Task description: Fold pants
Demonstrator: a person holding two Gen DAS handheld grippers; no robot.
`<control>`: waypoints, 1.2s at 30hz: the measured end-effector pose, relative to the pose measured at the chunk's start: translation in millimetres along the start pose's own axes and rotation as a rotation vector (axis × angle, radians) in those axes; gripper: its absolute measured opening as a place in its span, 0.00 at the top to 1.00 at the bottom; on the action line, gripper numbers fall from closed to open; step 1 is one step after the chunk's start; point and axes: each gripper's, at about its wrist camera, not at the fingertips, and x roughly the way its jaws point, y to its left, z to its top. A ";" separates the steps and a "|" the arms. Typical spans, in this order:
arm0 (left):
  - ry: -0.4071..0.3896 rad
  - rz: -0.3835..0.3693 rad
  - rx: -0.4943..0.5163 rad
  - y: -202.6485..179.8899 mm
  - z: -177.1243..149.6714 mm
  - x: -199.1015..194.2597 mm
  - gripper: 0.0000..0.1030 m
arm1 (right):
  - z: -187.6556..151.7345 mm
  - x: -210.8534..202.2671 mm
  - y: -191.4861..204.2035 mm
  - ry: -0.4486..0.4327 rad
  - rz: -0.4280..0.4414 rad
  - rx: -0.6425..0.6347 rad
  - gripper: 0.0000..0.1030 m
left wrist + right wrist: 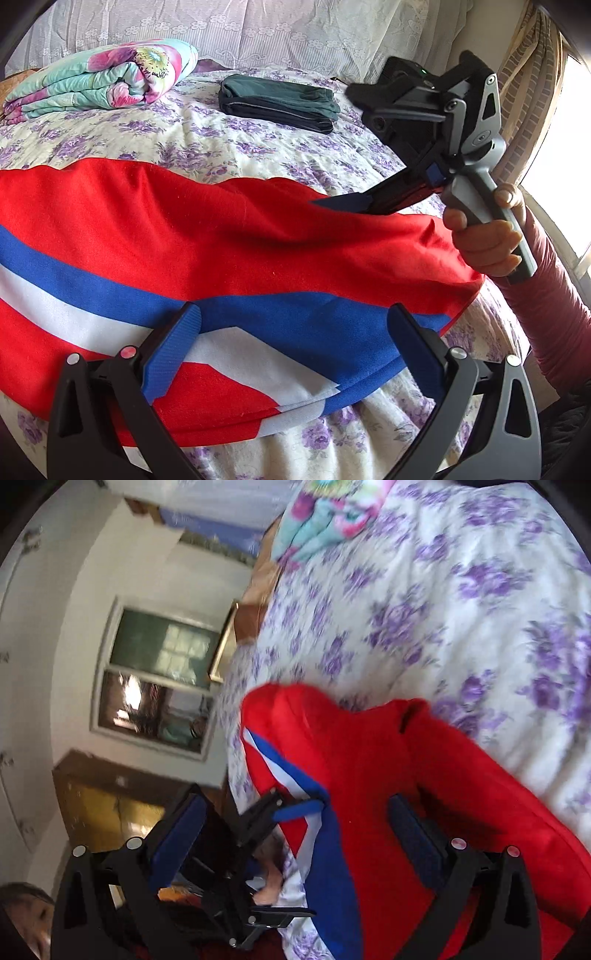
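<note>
Red fabric pants with blue and white side stripes (229, 240) lie spread across the bed with the purple-flowered white cover (192, 147), near its front edge, one end draped down over the left edge. The left gripper (295, 354) hovers over the striped band, fingers (173, 354) spread wide and gripping nothing. The right gripper (343, 203), held by a hand (484, 236) in a pink sleeve (554, 302), pokes its blue tips at the red cloth toward the bed's right edge; from this angle the tips overlap, but its own camera shows the right gripper (295, 830) released, fabric lying between the fingers (417, 834). That view is motion-blurred and tilted. Towards the back of the bed sit a folded dark green garment (277, 103) and a rolled floral quilt (103, 77), well apart from the pants. A lace curtain (258, 29) hangs behind them.
</note>
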 end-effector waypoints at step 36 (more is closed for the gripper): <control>-0.004 -0.007 -0.005 -0.1 0.7 1.7 0.05 | 57.7 10.1 -41.2 -0.190 -0.040 0.178 0.23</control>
